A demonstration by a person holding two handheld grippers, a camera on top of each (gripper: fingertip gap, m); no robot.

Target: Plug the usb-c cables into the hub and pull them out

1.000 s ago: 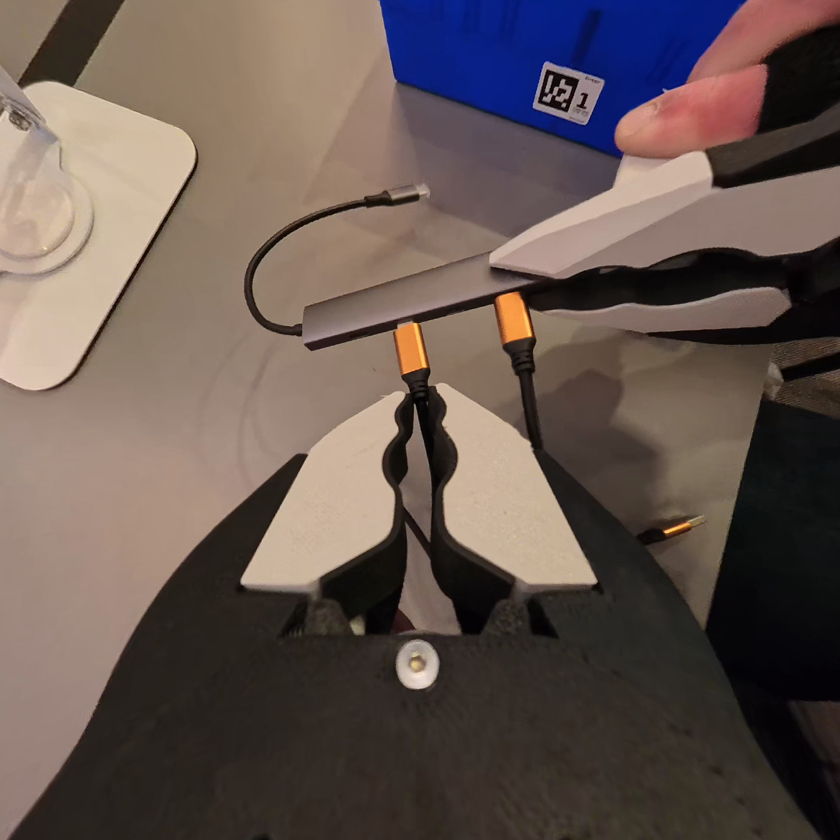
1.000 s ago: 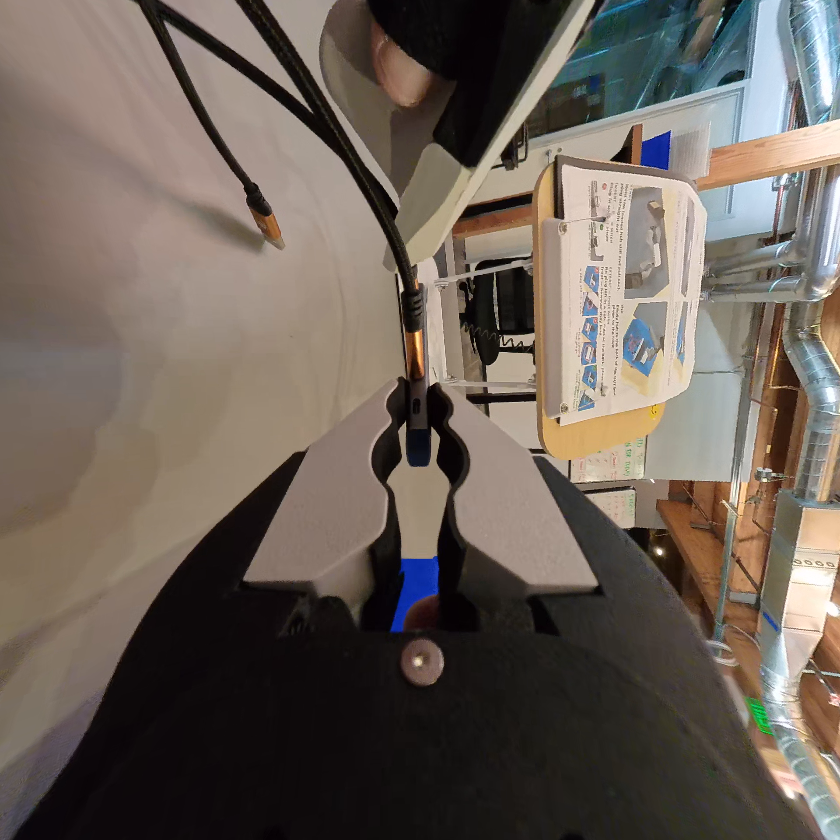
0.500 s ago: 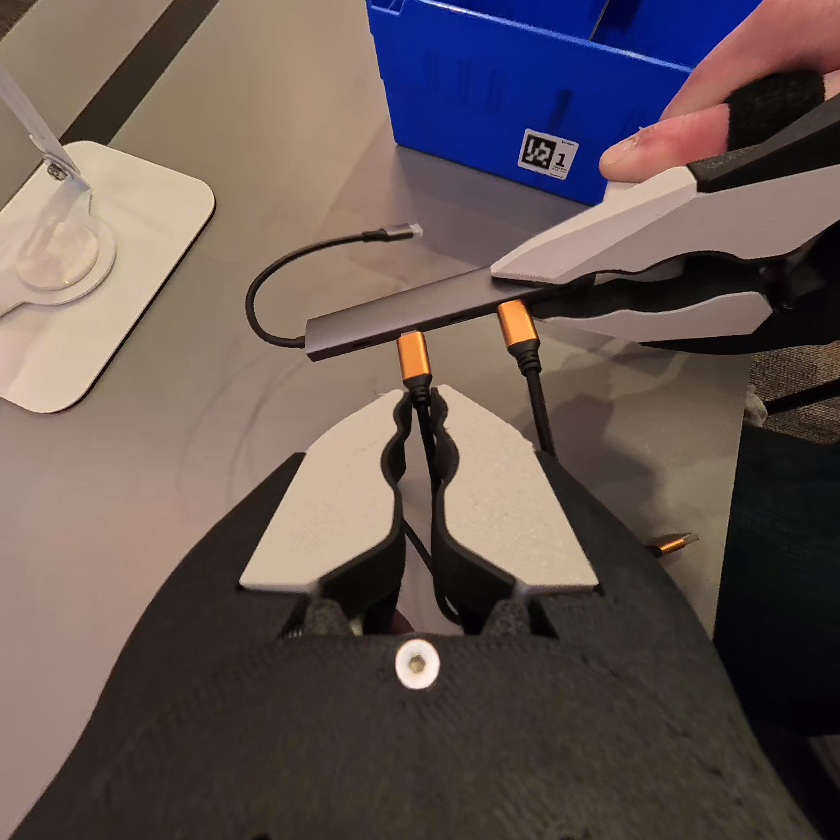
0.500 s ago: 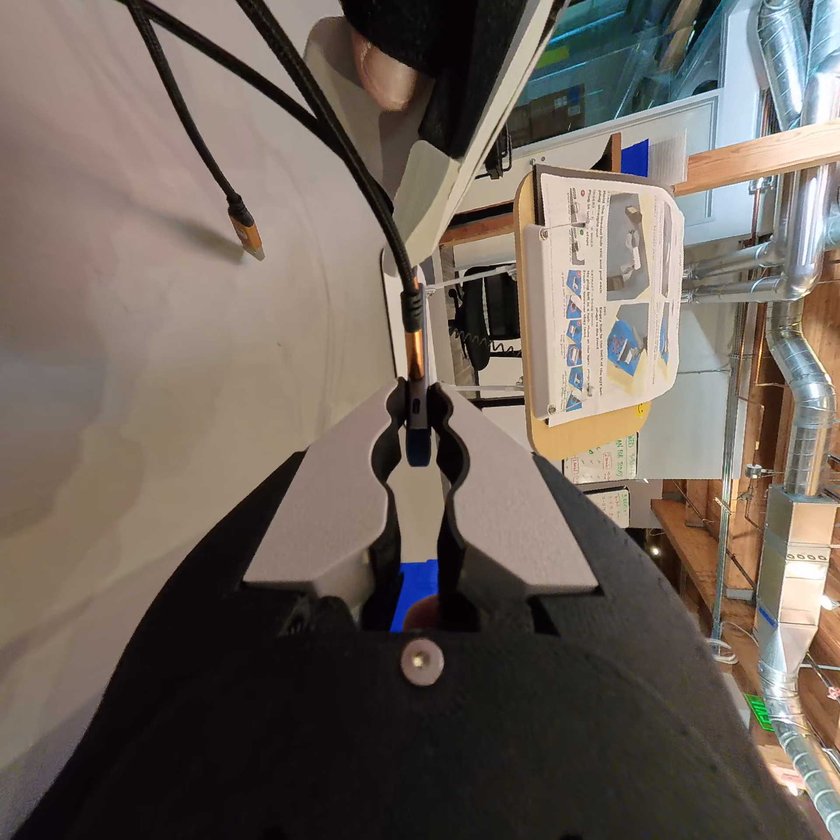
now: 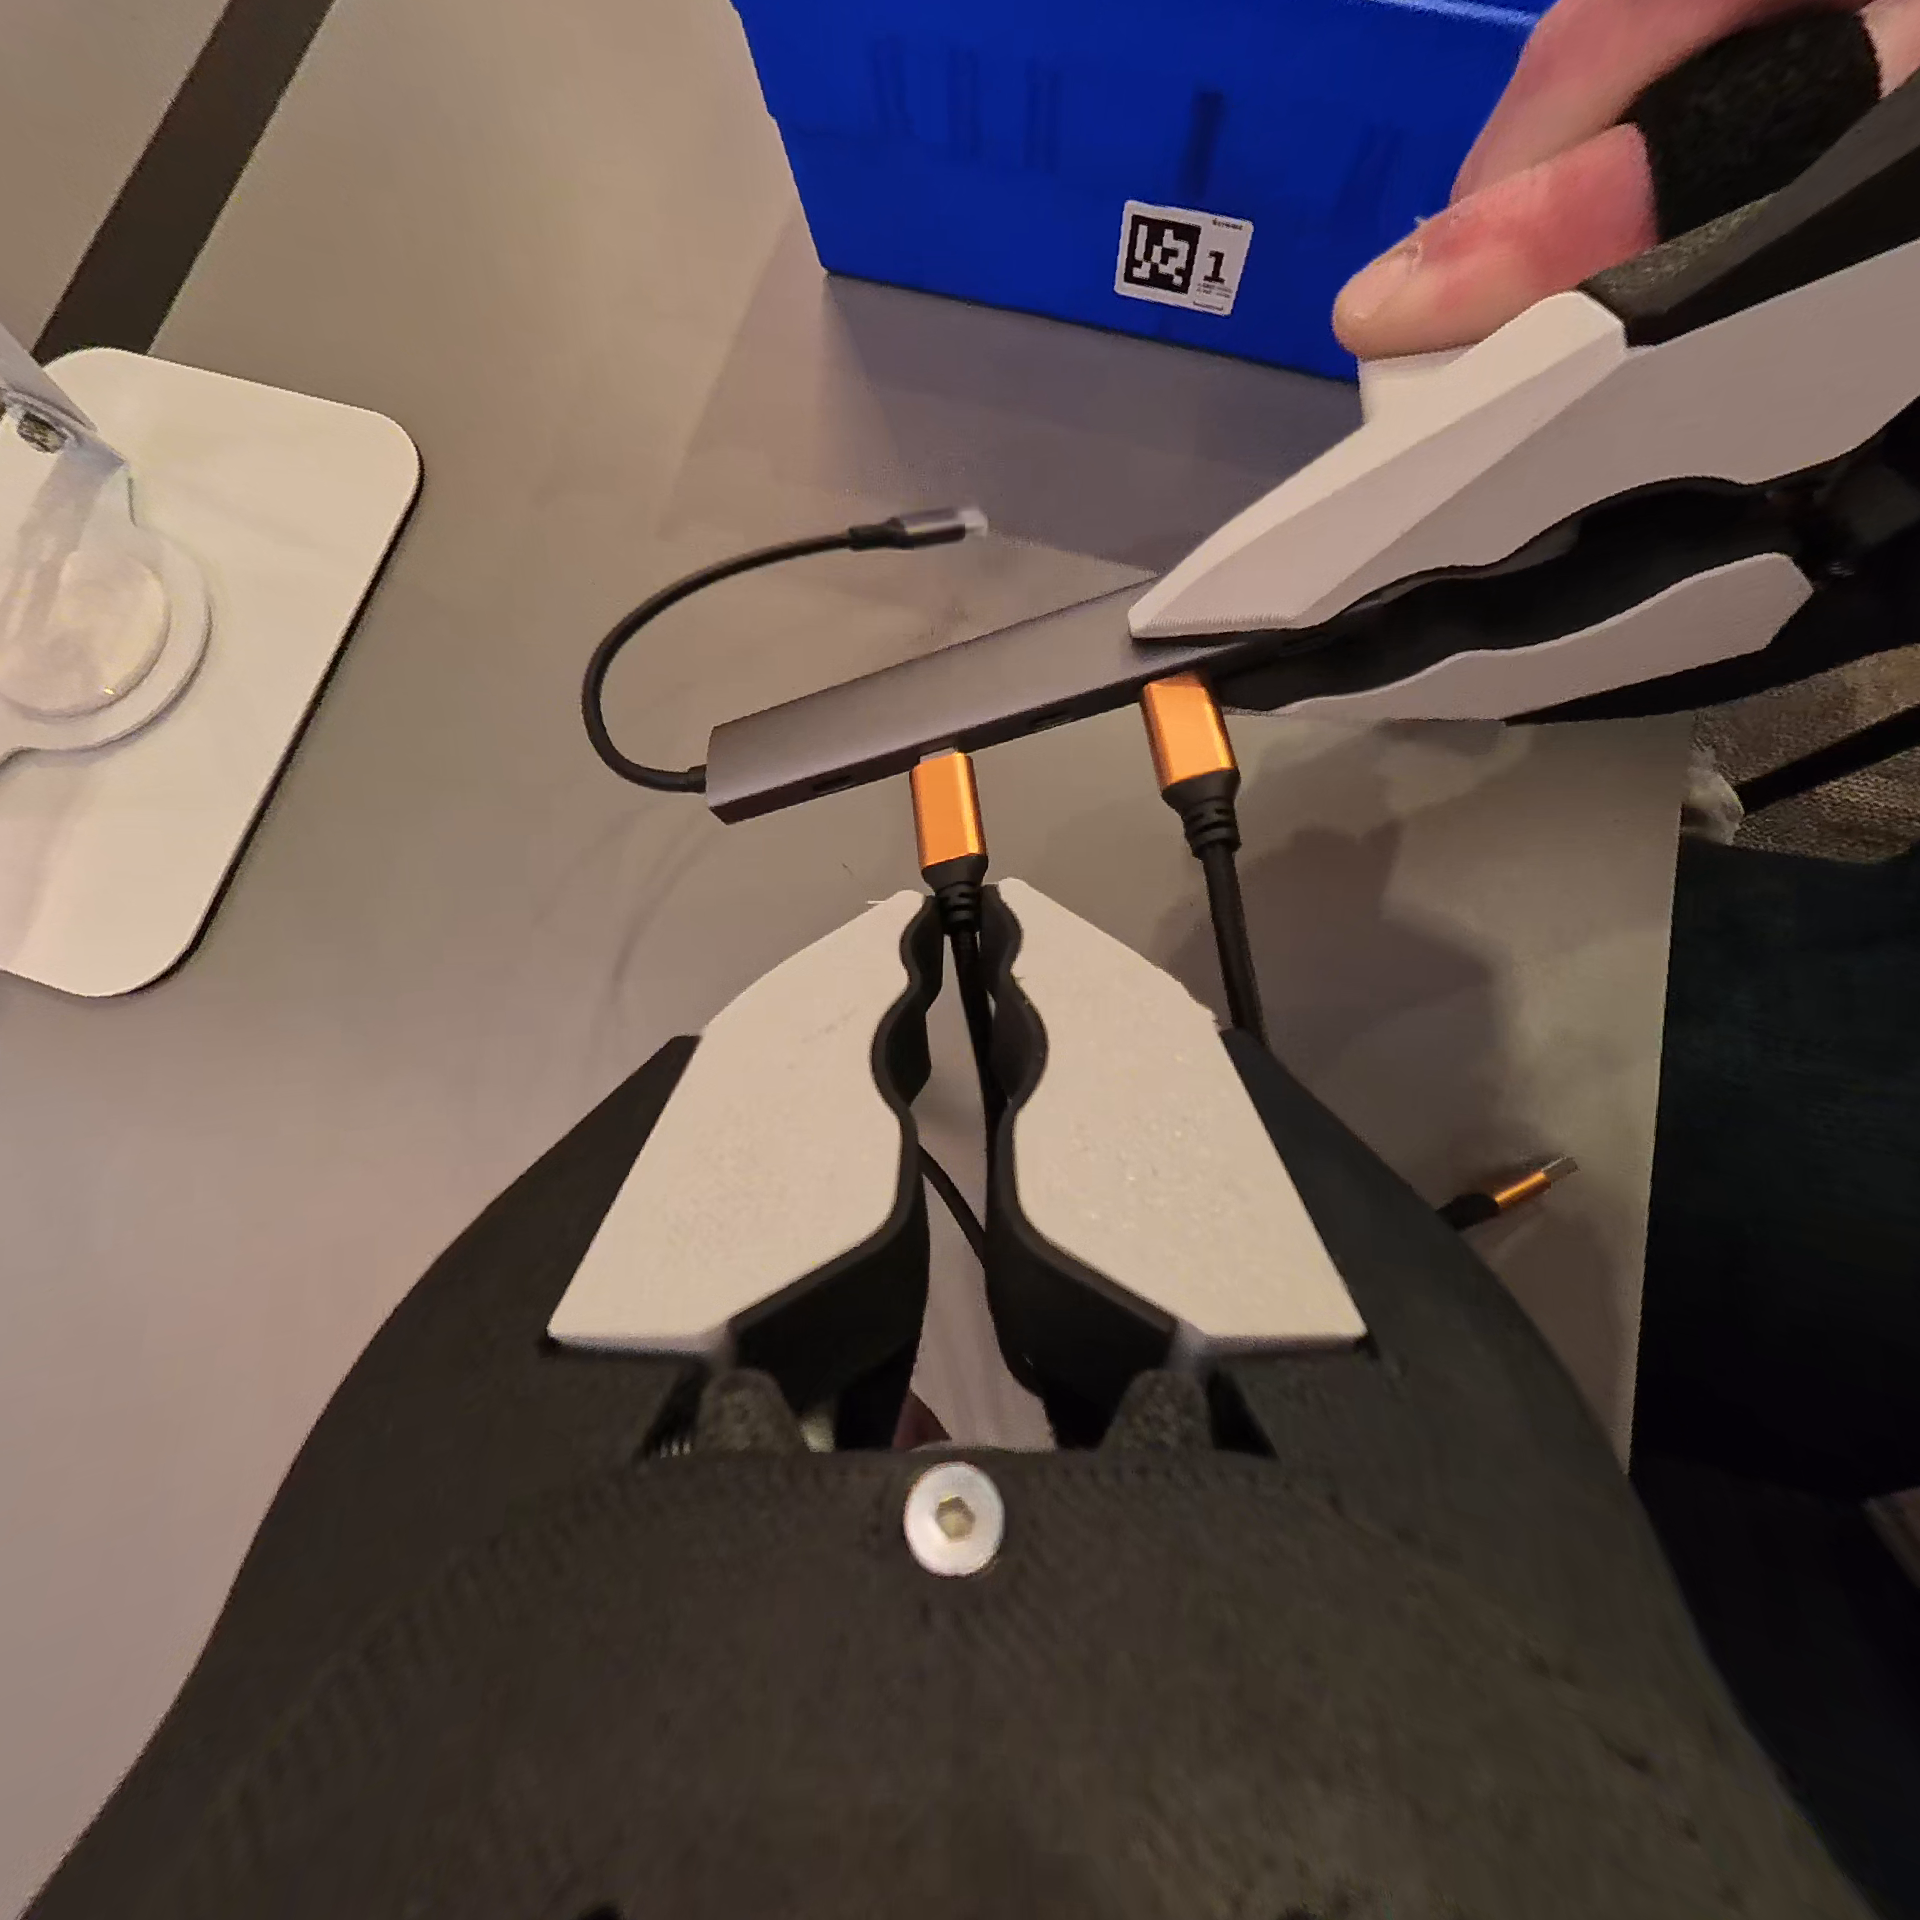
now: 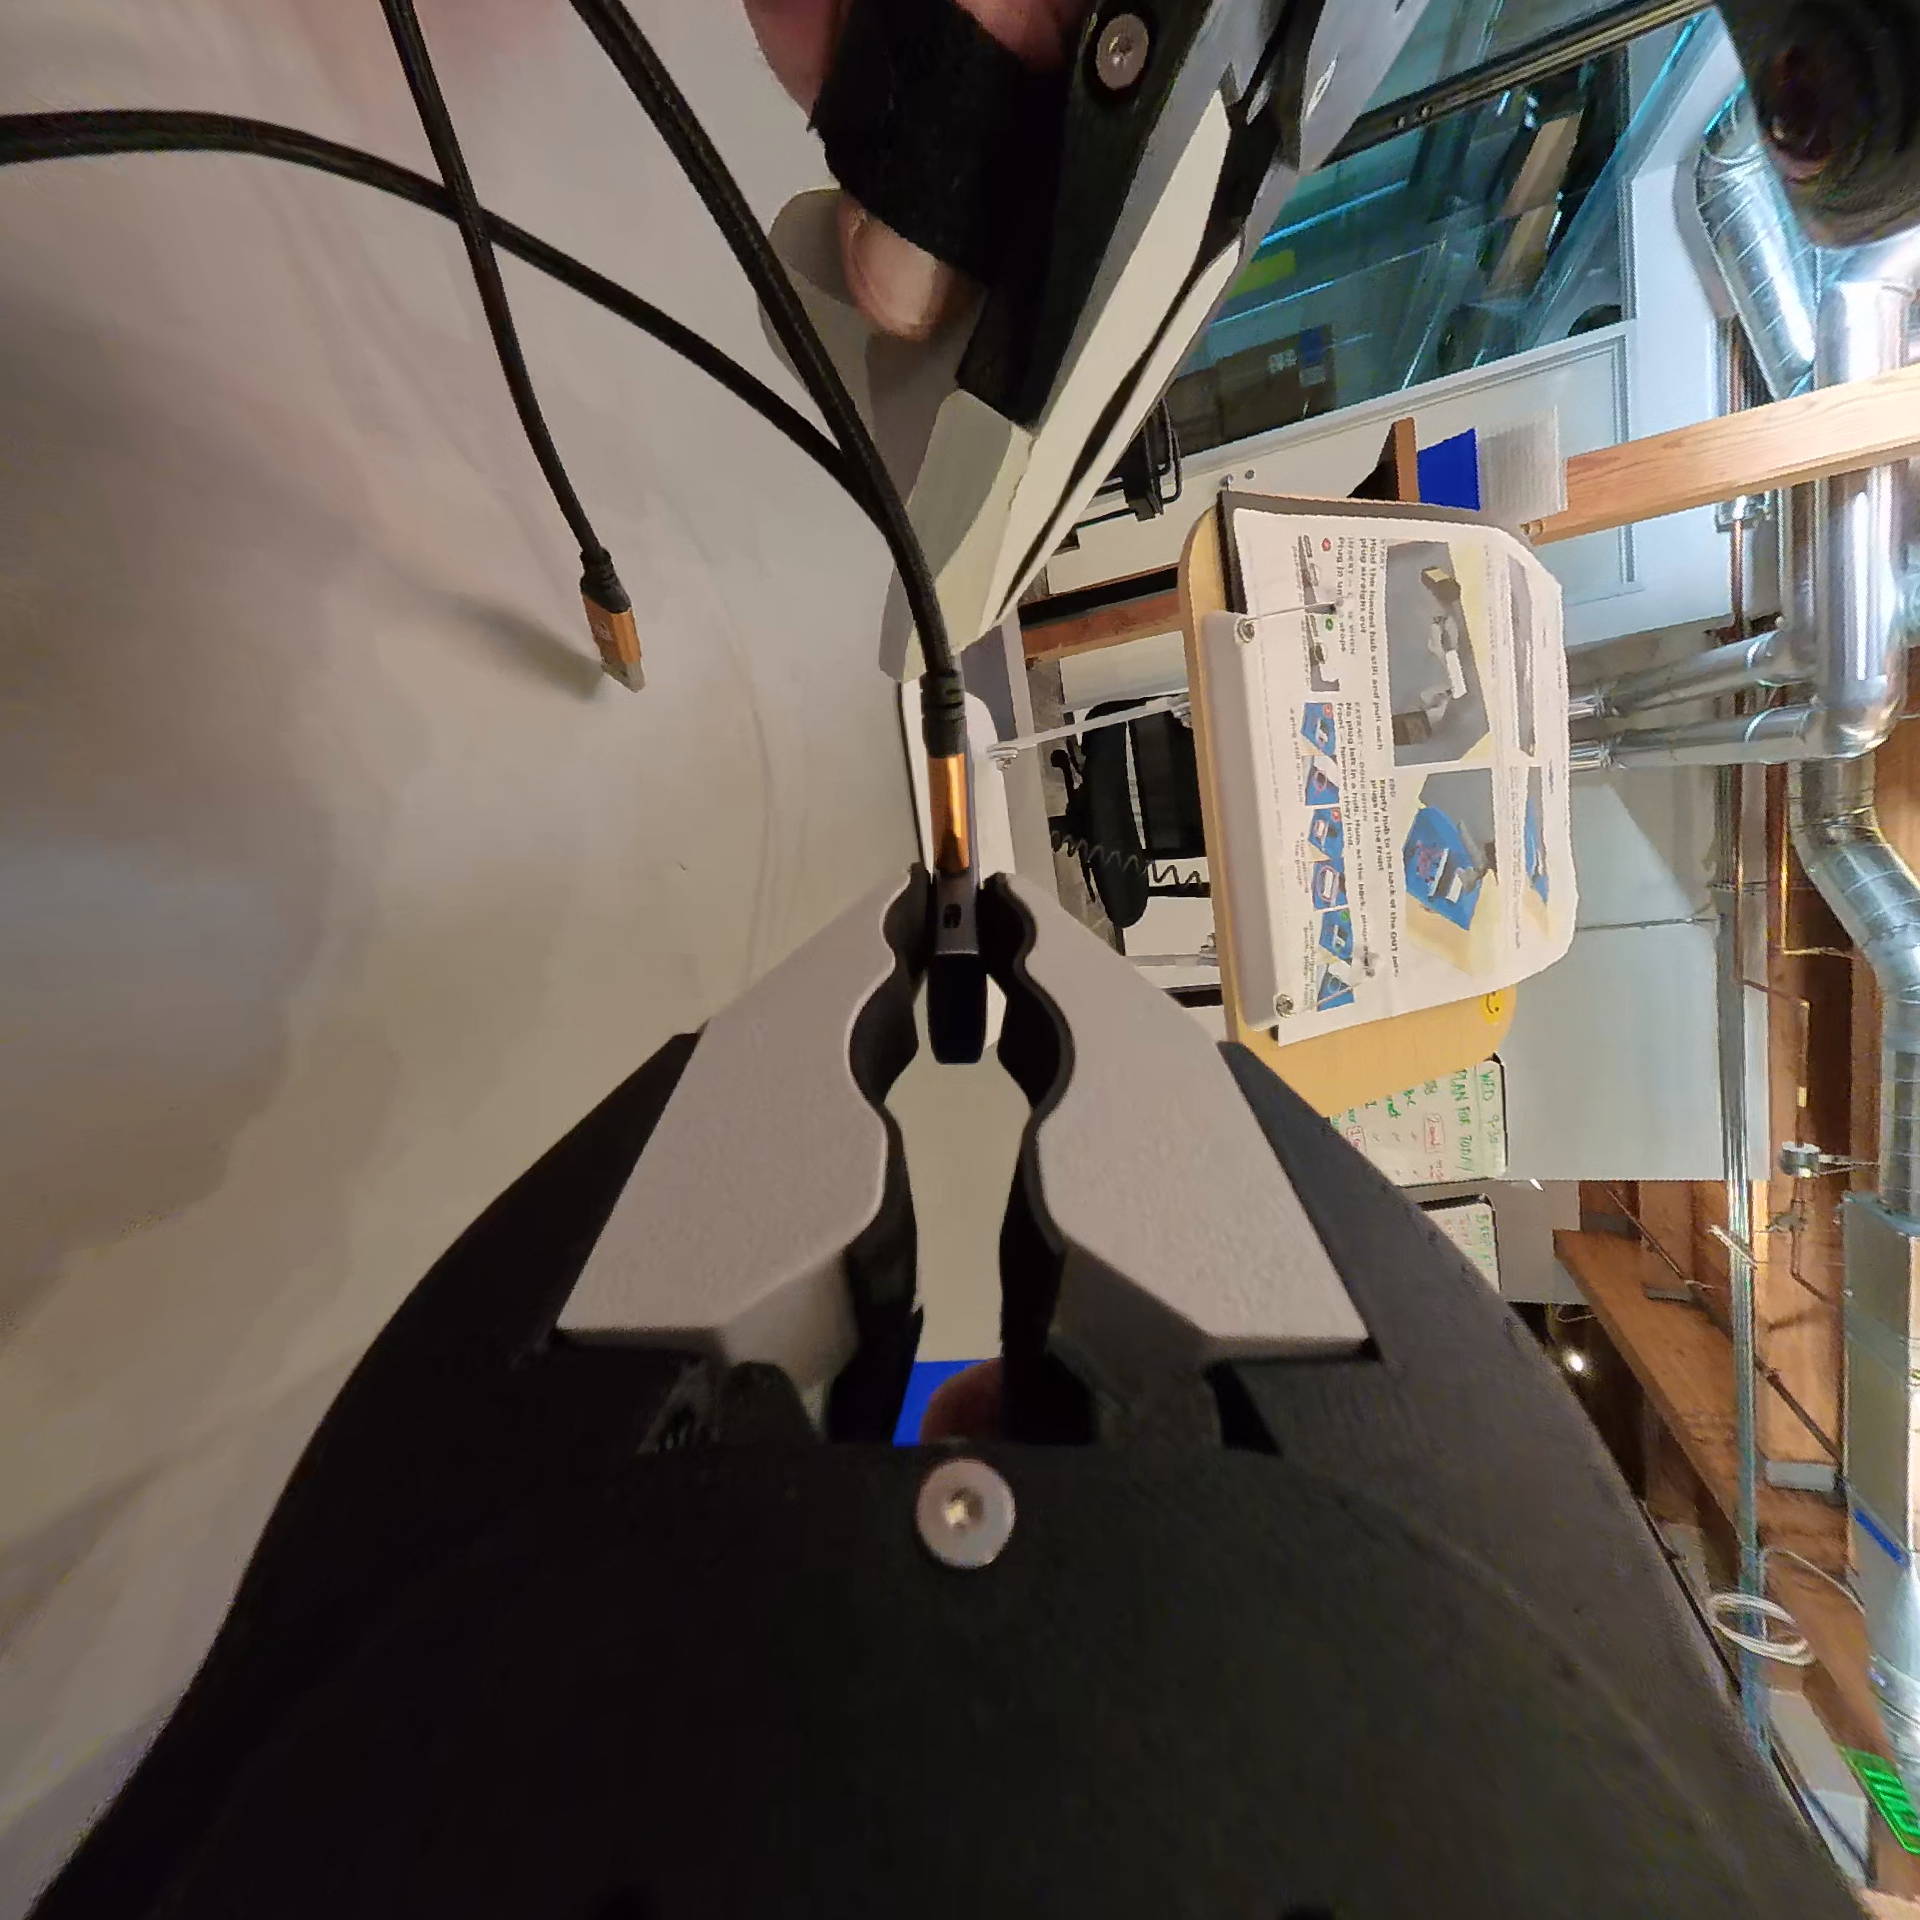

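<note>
White base plate point(image 5: 197, 644) with a clear dome on it sits at the far left of my grey table point(image 5: 436, 1039). Next comes the hub's own short black lead point(image 5: 665, 644), curling up to a loose silver plug. Then the grey hub point(image 5: 935, 707) itself, lifted off the table and tilted, with its right end pinched between the fingers of my right gripper point(image 5: 1236, 649), which are clamped on it. Below the hub, my left gripper point(image 5: 961, 894) has its fingers closed on the black cord just behind an orange plug point(image 5: 945, 810); that plug's tip meets a port on the hub's near edge, though I cannot tell how deep it sits. Just right of it, a second orange plug point(image 5: 1184, 738) is seated in the hub. A third orange connector point(image 5: 1517, 1195) lies loose on the table farther right. Behind stands a blue bin point(image 5: 987, 156) bearing a sticker.
</note>
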